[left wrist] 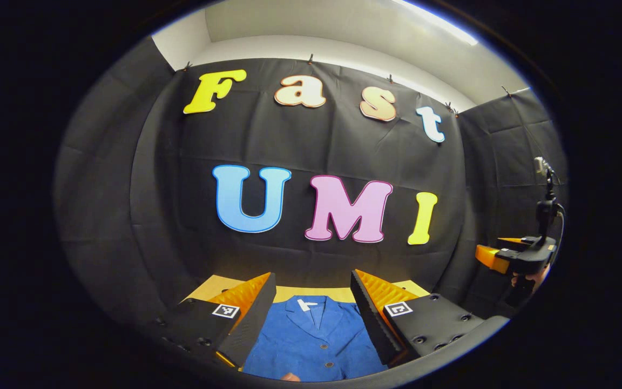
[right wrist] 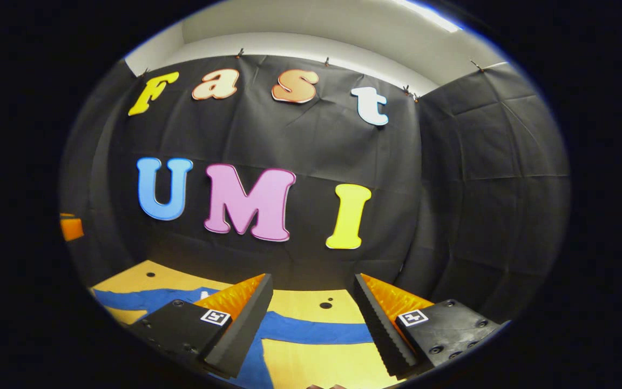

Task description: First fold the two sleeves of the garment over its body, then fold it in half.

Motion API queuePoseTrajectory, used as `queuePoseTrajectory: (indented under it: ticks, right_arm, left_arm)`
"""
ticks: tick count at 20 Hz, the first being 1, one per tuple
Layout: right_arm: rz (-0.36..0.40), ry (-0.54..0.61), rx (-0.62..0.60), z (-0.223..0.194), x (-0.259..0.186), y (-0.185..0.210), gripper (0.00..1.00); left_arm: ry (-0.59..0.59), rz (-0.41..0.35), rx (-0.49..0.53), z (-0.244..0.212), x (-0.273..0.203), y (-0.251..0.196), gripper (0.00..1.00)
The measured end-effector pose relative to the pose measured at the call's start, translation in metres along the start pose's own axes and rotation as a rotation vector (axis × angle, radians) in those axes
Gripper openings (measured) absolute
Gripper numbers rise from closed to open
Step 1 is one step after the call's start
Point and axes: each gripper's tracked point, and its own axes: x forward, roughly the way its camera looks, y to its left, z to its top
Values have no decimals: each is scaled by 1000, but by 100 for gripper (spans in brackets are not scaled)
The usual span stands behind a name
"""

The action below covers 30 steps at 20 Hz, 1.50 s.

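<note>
Left gripper view: left gripper (left wrist: 312, 302) spread wide, blue jacket (left wrist: 313, 337) flat on the table (left wrist: 289, 293) between and below its fingers. Right gripper (right wrist: 313, 308) also spread, above the jacket's outstretched sleeve (right wrist: 311, 330), gripping nothing.

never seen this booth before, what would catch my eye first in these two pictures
The blue garment stands out most: it lies flat on the yellow table, collar and buttons showing between the left gripper's open fingers. In the right gripper view one blue sleeve stretches out sideways, not yet folded, under the open right gripper. That gripper also shows at the right edge of the left gripper view, held in a hand.
</note>
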Motion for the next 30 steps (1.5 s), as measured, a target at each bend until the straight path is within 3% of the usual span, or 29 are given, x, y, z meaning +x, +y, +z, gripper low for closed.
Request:
queuePoseTrajectory:
  ticks: [5,14,19,25,27,30]
  right_arm:
    - [-60,89,12,-48,77,-44,96]
    - [-180,573,217,-289,175,-139,97]
    - [-216,775,285,-389,201,-168,99]
    - [-239,897,299,-442,211,-180,99]
    - [-235,863,282,-443,224,-182,100]
    - [-256,890,273,-448,221,-186,57]
  left_arm:
    - [-33,41,9,7,16,-1,80]
    - [113,154,13,-21,81,-31,80]
    - [178,140,-70,-39,113,-75,80]
    - [153,139,55,-28,128,-102,80]
    - [147,131,78,-27,132,-111,80]
    - [157,120,80,-31,135,-118,80]
